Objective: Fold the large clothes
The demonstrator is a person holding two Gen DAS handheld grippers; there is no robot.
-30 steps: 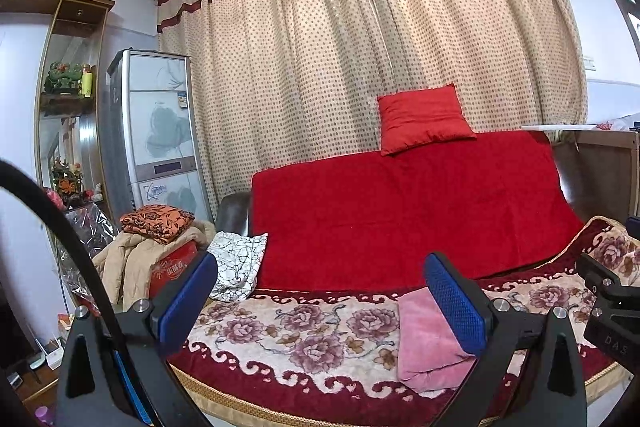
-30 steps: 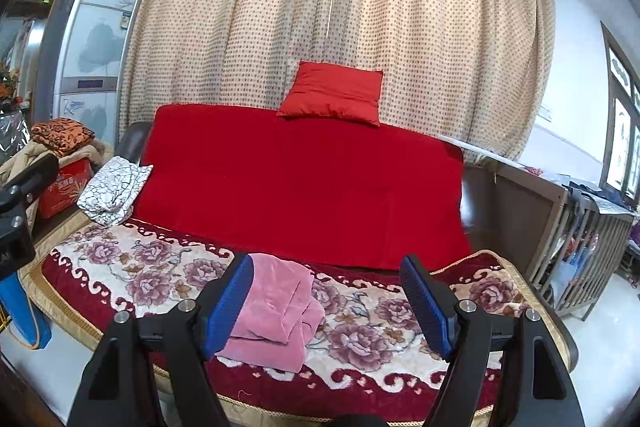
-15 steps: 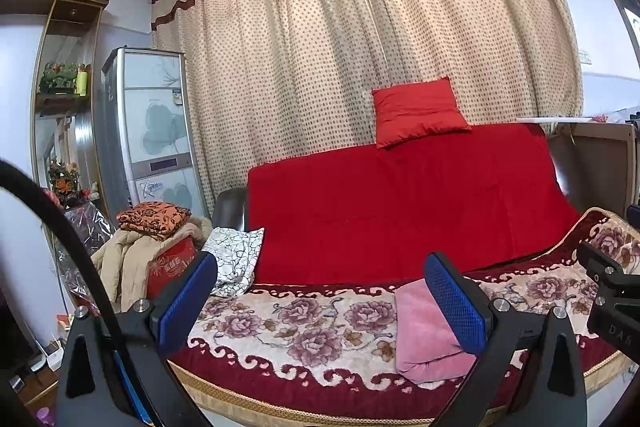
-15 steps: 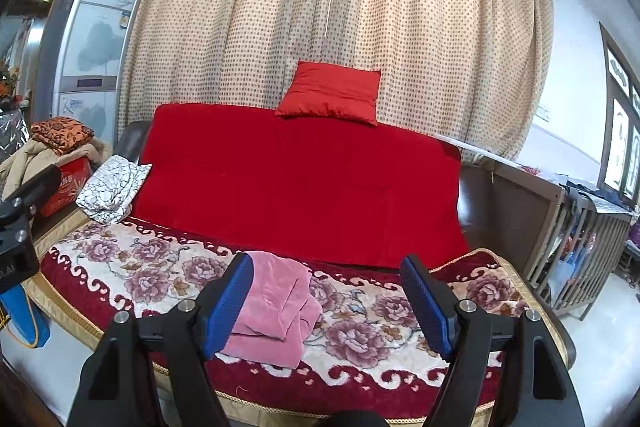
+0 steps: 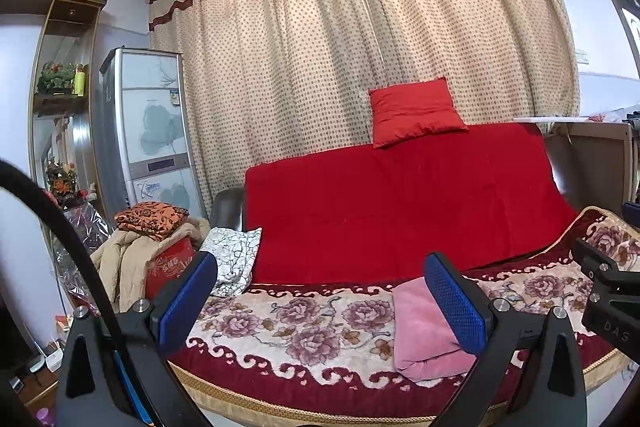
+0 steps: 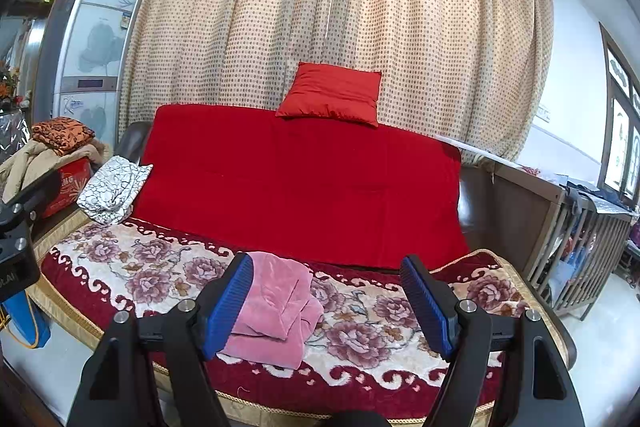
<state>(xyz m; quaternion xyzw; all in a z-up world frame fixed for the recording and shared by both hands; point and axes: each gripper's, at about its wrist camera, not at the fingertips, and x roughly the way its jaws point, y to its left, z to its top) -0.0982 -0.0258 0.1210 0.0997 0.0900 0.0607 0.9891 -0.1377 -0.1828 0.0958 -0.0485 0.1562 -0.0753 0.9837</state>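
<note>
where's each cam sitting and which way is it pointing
Left wrist: on the left gripper, facing the sofa slightly from its left; its open blue pads frame the seat, and the right gripper's body shows at the right edge.
Right wrist: on the right gripper, facing the sofa more squarely; its open pads show, with the left gripper's body at the left edge.
Shared: folded pink garment, red cushion, dotted curtain.

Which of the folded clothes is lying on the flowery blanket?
The pink garment. It lies alone on the flowery blanket. The black-and-white cloth sits at the sofa's end, and the orange one tops the pile beside it.
</note>
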